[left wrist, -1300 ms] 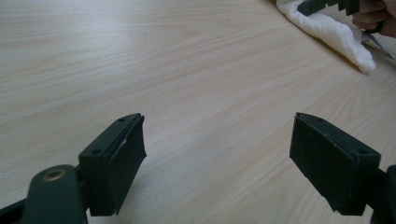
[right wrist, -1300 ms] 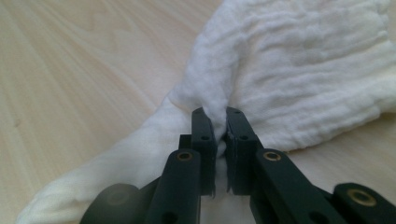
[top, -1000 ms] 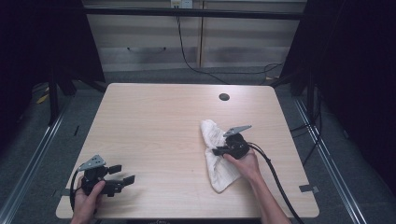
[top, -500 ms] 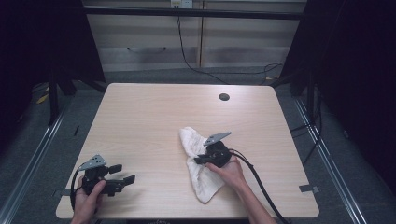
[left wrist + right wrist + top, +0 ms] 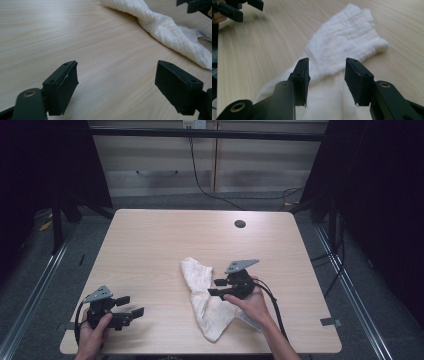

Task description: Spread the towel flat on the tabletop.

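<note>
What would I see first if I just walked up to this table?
A crumpled white cloth lying near the front of the wooden table. The right gripper hangs just above it with jaws that have just been opening and nothing pinched between them. The left gripper waits open at the front left corner.

White cloth on the table, loose beneath the right gripper

The white cloth (image 5: 206,302), a crinkled gauze-like weave, lies bunched and partly folded flat on the wood. Its long body runs under and ahead of the right gripper (image 5: 216,287), between the parted jaws without being pinched, well apart from the left gripper (image 5: 131,306).
</note>
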Action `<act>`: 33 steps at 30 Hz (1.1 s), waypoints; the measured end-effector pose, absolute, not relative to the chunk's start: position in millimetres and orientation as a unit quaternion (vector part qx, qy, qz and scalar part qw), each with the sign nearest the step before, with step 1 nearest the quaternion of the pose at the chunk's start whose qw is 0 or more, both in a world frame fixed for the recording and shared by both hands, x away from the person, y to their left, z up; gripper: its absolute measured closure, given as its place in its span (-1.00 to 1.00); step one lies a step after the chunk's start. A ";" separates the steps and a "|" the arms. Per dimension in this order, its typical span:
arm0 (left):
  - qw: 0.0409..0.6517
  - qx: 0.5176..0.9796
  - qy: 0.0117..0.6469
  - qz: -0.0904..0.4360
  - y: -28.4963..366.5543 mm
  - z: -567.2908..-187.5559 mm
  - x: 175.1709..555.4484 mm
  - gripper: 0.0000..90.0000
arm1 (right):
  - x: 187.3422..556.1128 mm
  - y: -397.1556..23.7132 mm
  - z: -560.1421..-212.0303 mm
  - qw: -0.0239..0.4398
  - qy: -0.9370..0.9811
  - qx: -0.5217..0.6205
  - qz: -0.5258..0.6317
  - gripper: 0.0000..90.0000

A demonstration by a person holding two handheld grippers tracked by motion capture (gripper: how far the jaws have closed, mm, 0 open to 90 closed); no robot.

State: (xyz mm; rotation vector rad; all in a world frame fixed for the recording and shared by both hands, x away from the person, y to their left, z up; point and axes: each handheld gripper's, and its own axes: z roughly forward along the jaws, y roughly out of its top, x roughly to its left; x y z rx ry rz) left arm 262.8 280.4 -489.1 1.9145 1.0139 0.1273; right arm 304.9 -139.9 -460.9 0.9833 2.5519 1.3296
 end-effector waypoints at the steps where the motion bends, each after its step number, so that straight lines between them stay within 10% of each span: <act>1: 0.466 0.781 0.413 0.052 280.3 -489.0 262.7 -0.60 | 299.6 -146.6 -460.9 0.050 0.838 0.326 0.435 0.23; 27: 0.464 0.780 0.417 0.057 282.4 -489.4 261.8 -0.60 | 256.4 -183.7 -502.2 0.061 0.847 0.349 0.396 0.50; 33: 0.463 0.780 0.417 0.057 282.0 -489.4 261.8 -0.60 | 257.2 -183.5 -503.2 0.082 0.853 0.334 0.392 0.91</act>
